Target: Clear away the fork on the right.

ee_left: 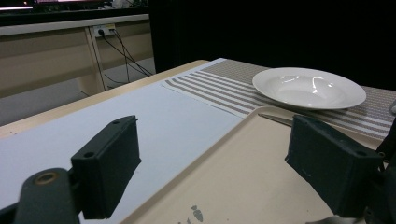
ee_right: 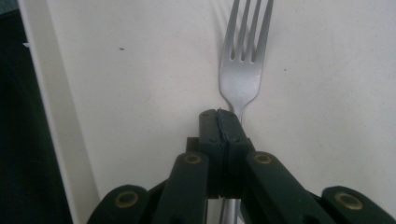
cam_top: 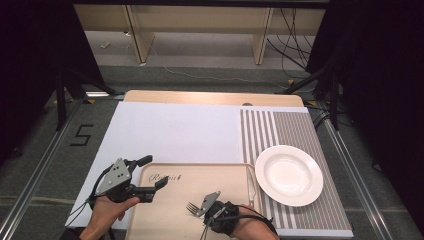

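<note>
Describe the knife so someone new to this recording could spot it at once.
Find the beige tray at the table's near edge. Along its right rim, beside the white plate on the striped mat, lies the knife. Unlike the fork, no gripper holds it.

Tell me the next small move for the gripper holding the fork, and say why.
Probably lift the fork off the tray and carry it toward the plate on the striped mat. The right gripper has its jaws shut on the fork's neck, and the left gripper is open, holding nothing.
</note>
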Available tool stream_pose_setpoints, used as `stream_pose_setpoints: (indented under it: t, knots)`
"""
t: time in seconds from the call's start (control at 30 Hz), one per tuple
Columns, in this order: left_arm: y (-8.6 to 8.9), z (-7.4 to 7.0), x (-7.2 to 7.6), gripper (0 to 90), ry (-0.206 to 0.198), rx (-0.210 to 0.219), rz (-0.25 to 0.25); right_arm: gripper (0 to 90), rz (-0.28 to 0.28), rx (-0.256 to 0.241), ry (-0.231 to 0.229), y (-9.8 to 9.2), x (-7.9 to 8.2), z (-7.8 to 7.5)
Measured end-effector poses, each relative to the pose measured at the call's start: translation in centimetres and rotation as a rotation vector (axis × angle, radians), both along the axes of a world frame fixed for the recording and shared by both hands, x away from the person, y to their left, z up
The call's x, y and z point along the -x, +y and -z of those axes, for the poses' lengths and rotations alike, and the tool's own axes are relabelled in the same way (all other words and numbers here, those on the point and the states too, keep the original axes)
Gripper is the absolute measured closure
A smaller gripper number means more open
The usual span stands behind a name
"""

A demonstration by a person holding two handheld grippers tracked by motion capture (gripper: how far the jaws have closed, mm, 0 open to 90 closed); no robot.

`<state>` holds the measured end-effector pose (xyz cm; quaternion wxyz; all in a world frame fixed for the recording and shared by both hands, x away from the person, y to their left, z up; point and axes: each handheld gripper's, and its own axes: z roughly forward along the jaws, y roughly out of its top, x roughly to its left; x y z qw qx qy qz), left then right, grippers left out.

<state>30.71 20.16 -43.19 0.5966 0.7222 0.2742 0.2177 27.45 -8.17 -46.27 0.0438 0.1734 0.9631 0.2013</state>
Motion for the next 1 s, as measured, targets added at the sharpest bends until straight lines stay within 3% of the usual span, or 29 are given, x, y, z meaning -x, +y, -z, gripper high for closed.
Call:
stream_pose_setpoints:
  t: [0.47,1.0]
  knots:
    - [0.0,0.0,0.0,16.3,0.001,0.0,-0.002,90.0,0.11,0.017,-0.017,-2.4,-2.3,0.0]
    - [0.0,0.0,0.0,16.3,0.001,-0.001,-0.001,90.0,0.182,0.041,0.02,-5.3,-3.4,-0.3]
